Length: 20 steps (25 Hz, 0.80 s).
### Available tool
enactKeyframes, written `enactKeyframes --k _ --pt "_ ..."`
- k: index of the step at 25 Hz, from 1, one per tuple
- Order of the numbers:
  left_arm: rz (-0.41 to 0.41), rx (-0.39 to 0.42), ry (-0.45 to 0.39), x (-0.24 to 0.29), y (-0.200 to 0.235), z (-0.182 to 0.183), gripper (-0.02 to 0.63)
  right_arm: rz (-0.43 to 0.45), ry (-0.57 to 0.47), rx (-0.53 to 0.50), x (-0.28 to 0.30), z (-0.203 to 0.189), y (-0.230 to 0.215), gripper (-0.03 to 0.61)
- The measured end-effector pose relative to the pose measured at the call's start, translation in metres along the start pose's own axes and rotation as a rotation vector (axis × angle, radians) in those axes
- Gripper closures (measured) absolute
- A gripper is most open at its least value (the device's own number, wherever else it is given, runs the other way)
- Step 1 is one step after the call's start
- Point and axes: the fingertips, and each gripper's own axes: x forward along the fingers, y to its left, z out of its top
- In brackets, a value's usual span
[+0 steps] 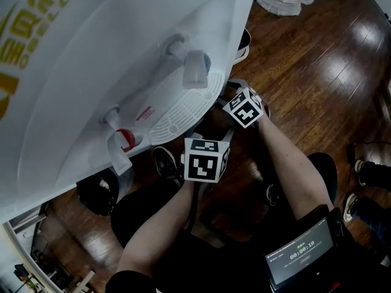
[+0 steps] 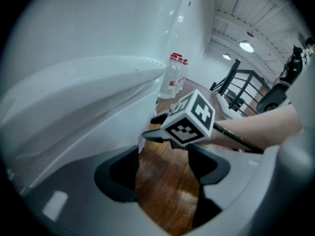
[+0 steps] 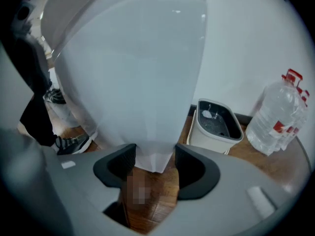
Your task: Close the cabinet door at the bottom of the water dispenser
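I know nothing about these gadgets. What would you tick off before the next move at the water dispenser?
1. The left gripper empty: ok, jaws apart, only floor between them.
2. The right gripper free: ok, jaws apart, a white panel showing between their tips.
3. That panel touched by the right gripper: cannot tell.
4. That panel already shut flat: cannot tell.
5. The two grippers clear of each other: ok, apart in the head view.
6. The bin and bottles out of the way: ok, off to the side by the wall.
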Motion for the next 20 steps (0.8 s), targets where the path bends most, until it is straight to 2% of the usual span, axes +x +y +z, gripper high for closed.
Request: enactKeyframes --k 11,12,14,20 --pt "-0.002 -0.005 -0.017 -0.003 0.001 0.004 0.296 -0.009 0.007 0.015 0.003 -0.001 -0.001 0.325" --pt "0.003 -0.002 -0.025 -0.005 0.001 0.007 0.296 -0.011 0.003 0.029 0.001 -0.001 -0.003 0.332" --pt "0.011 0.011 -0.042 -0.012 -0.002 0.011 0.296 -0.016 -0.012 0.062 -0.007 -0.001 -0.004 0.387" --pt "-0.012 0.08 -0.079 -0.021 -0.019 0.022 0.298 -0.089 -0.066 0.094 -0.058 0.004 -0.023 0.413"
